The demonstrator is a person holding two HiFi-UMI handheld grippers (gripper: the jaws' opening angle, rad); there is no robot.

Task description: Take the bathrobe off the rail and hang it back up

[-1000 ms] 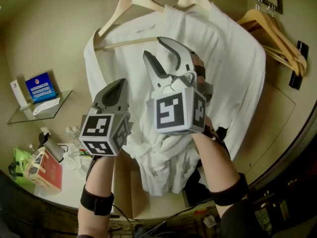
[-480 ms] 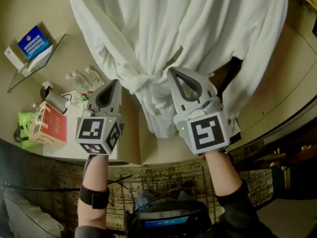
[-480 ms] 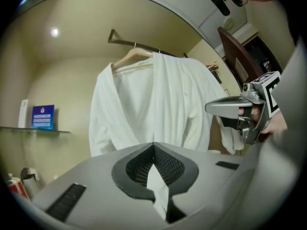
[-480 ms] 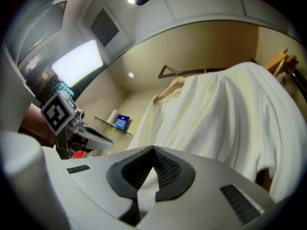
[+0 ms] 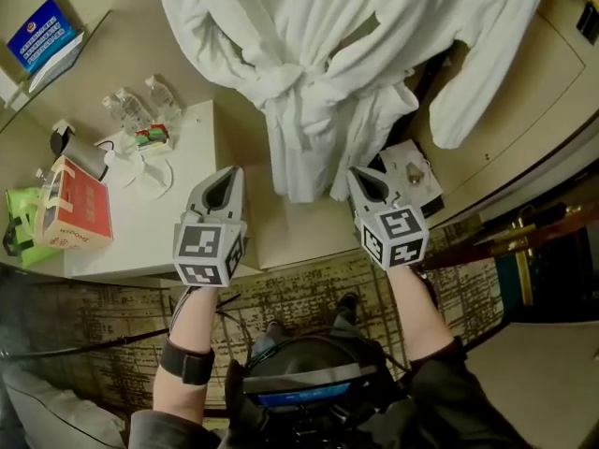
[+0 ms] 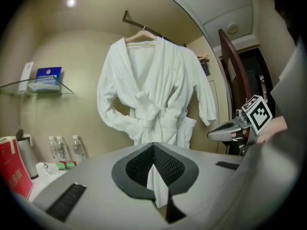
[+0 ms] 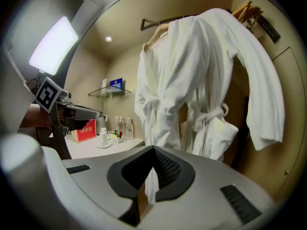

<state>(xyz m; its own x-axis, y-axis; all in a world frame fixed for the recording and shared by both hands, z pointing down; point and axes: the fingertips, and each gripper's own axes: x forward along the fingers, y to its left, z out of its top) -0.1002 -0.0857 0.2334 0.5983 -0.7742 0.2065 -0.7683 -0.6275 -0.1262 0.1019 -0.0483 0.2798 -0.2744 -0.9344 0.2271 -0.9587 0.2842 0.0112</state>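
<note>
The white bathrobe point(image 5: 318, 54) hangs with its belt tied, on a wooden hanger point(image 6: 142, 34) that hooks over the dark rail point(image 6: 136, 24). In the right gripper view the bathrobe point(image 7: 192, 80) hangs ahead under the rail point(image 7: 158, 21). My left gripper point(image 5: 227, 172) is shut and empty, low and in front of the robe, clear of it. To its right, at about the same height, my right gripper point(image 5: 361, 174) is also shut on nothing. Neither gripper touches the cloth. In the left gripper view the right gripper point(image 6: 231, 131) shows at the right edge.
A white counter point(image 5: 187, 223) at the left bears water bottles point(image 5: 140, 110), a red box point(image 5: 80, 209), a cup and a kettle. A glass shelf point(image 6: 45, 86) hangs on the wall above. Spare wooden hangers point(image 7: 247, 11) hang right of the robe. Patterned carpet point(image 5: 299, 288) lies below.
Both grippers have dropped from the robe's collar to below its hem. The right gripper's jaws, open a second ago, are now shut, and that gripper has rolled. The robe stays hanging.
</note>
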